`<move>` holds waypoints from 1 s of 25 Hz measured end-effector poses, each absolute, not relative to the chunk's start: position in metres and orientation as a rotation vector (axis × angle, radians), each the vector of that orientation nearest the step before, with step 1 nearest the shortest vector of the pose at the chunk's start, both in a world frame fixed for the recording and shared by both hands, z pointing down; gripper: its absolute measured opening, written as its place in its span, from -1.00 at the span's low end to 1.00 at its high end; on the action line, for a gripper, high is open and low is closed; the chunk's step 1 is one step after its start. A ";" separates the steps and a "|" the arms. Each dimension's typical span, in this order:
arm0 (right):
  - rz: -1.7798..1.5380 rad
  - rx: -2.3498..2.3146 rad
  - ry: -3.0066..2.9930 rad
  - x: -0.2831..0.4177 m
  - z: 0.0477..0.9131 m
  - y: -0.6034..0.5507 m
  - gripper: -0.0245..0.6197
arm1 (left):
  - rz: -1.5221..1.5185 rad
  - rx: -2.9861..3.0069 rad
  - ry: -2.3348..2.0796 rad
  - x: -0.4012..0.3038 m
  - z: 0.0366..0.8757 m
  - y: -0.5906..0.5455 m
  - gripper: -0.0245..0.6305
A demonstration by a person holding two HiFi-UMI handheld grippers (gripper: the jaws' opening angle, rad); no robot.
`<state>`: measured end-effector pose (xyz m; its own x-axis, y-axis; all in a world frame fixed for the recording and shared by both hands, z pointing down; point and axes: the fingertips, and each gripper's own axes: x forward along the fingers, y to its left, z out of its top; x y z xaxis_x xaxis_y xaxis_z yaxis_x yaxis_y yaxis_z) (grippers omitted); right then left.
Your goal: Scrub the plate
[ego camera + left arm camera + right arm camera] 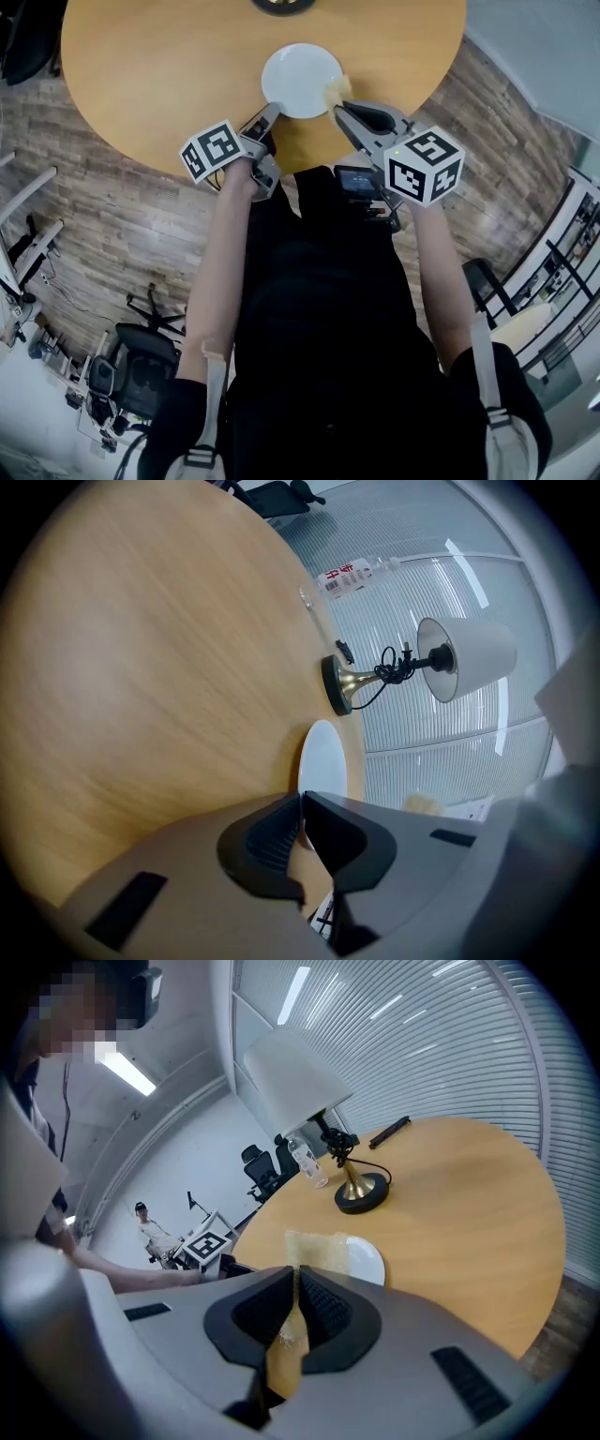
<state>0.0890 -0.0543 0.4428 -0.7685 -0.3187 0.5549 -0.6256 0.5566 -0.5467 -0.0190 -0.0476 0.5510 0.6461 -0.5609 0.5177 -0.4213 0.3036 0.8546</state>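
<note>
A white plate (302, 80) lies on the round wooden table (141, 66), near its front edge. My left gripper (269, 112) reaches the plate's near left rim. In the left gripper view the plate (322, 752) shows edge-on and the gripper (302, 803) is shut on its rim. My right gripper (339, 106) is shut on a thin yellow sponge (337, 90), which touches the plate's right edge. In the right gripper view the sponge (317, 1249) sticks up from the gripper (295, 1283), in front of the plate (367, 1262).
A brass lamp (354, 682) with a white shade (473, 656) stands on the table beyond the plate, its base (361, 1194) trailing a black cord. A water bottle (354, 574) lies at the far rim. An office chair (141, 366) stands on the wood floor.
</note>
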 end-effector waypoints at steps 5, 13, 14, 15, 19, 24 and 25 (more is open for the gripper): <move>1.013 0.669 -2.319 0.067 0.472 -0.032 -0.84 | -0.118 1.316 -0.922 -0.019 0.545 -0.028 -0.84; 1.063 0.568 -2.198 0.033 0.505 0.003 -0.84 | -0.081 1.402 -0.916 -0.020 0.524 -0.011 -0.85; 1.066 0.560 -2.187 0.029 0.508 0.005 -0.84 | -0.067 1.416 -0.917 -0.021 0.523 -0.009 -0.85; 1.072 0.552 -2.177 0.025 0.510 0.007 -0.84 | -0.052 1.428 -0.918 -0.022 0.522 -0.008 -0.85; 1.092 0.512 -2.185 0.010 0.509 0.011 -0.84 | 0.009 1.464 -0.924 -0.025 0.520 -0.004 -0.85; 1.116 0.495 -2.202 0.002 0.506 0.009 -0.84 | 0.040 1.485 -0.927 -0.028 0.515 -0.003 -0.85; 1.126 0.497 -2.199 0.003 0.507 0.009 -0.84 | 0.042 1.485 -0.928 -0.029 0.514 -0.003 -0.85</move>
<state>0.0027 0.0087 0.5074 -0.7424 -0.0519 0.6680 -0.5724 0.5674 -0.5920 -0.0293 -0.0031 0.5143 0.6682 -0.5061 0.5453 -0.5537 0.1512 0.8188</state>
